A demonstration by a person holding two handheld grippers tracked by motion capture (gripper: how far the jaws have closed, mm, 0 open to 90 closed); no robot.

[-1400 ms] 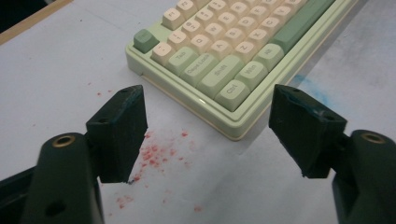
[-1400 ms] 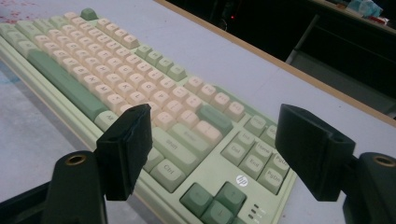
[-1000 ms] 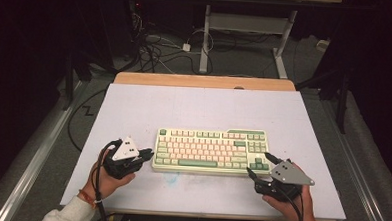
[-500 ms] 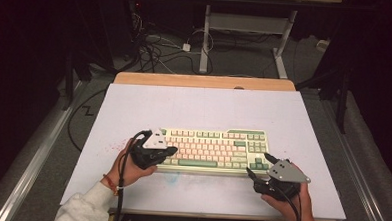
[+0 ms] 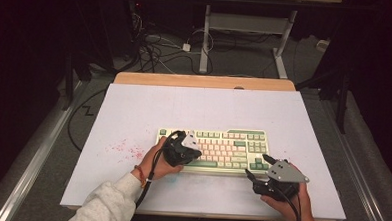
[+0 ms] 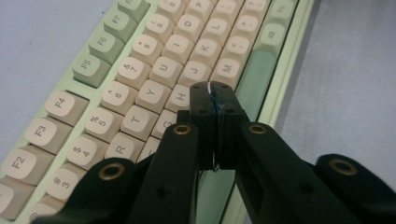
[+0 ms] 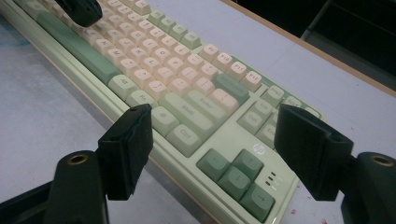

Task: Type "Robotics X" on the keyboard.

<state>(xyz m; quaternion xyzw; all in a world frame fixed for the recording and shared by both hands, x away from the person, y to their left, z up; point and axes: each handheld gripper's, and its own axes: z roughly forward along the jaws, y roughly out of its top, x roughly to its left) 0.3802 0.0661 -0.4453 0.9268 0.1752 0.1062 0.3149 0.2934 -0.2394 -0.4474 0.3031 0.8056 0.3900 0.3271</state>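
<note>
I've swung my left gripper (image 5: 185, 149) from the keyboard's (image 5: 232, 147) left end over its letter keys, jaws pressed shut on nothing, probably poised to press one (around H, contact unclear). Right gripper (image 5: 261, 166) waits wide open, empty, at the keyboard's right corner mid-counter (image 5: 134, 113).
</note>
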